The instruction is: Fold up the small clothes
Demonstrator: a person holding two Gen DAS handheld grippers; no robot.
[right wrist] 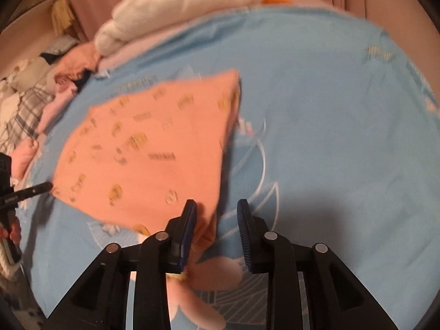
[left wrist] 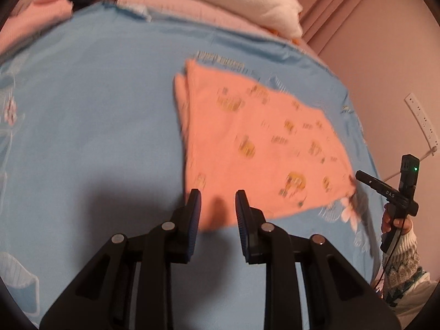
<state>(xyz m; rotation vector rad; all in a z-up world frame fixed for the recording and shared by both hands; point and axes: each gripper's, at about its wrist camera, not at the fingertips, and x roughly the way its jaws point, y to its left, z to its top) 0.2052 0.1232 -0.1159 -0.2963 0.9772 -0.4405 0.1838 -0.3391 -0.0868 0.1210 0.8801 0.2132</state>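
A small salmon-pink garment with yellow prints point(left wrist: 255, 143) lies folded flat on the blue bedsheet point(left wrist: 90, 115). My left gripper point(left wrist: 217, 200) is open and empty, hovering over the garment's near edge. In the right wrist view the same garment point(right wrist: 148, 151) lies left of centre. My right gripper point(right wrist: 216, 210) is open and empty above the garment's near right corner. The right gripper's body also shows at the right edge of the left wrist view point(left wrist: 396, 189); the left gripper's tip shows at the left edge of the right wrist view point(right wrist: 30, 191).
A white duvet point(left wrist: 247, 0) and a pile of pink and checked clothes point(right wrist: 35, 101) lie at the head of the bed. A pink wall with a white power strip point(left wrist: 420, 121) is to the right. The sheet point(right wrist: 343, 123) has printed flowers.
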